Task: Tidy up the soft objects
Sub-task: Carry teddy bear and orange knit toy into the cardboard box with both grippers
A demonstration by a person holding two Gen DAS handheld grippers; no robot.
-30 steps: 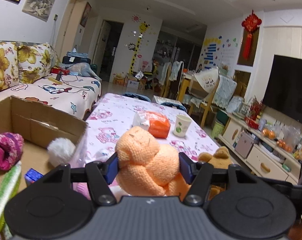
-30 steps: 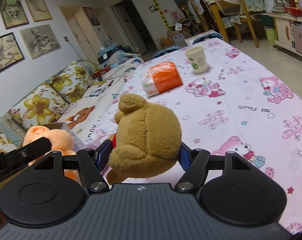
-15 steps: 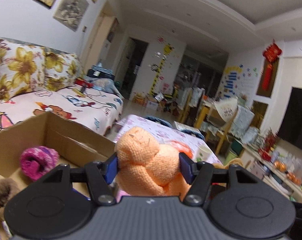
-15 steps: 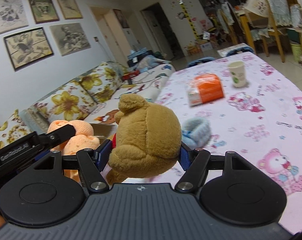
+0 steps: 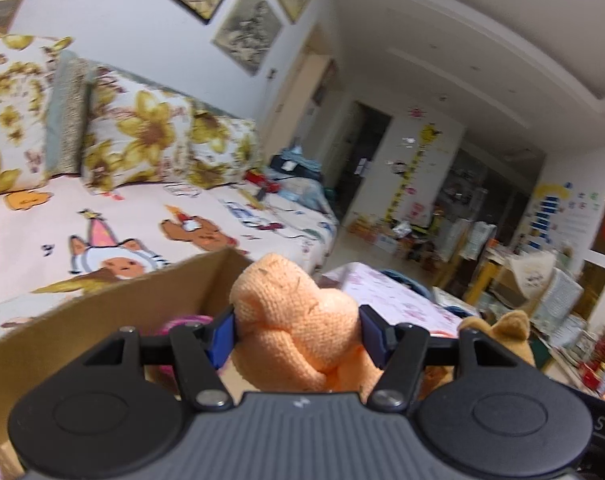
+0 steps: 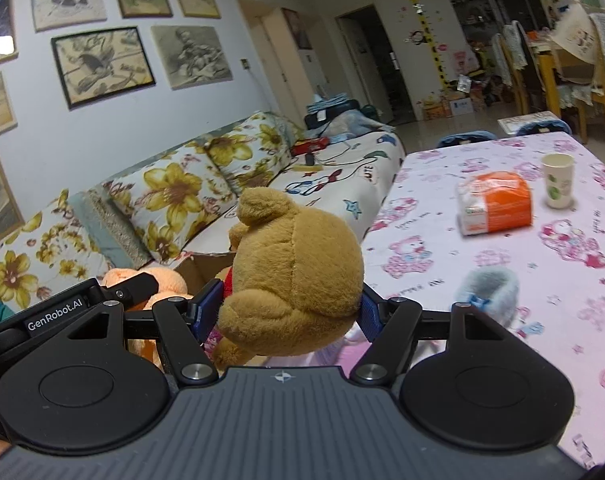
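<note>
Only right view shows paper cup (image 6: 557, 181), orange packet (image 6: 495, 203), table (image 6: 442, 216).

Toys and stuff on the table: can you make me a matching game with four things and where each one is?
Things:
1. orange knit toy
2. brown bear
3. paper cup
4. pink woolly thing

Places:
A. standing on the table
B. in the right gripper's jaws
C. in the cardboard box
D. in the left gripper's jaws

Pairs: 1-D, 2-B, 3-A, 4-C
</note>
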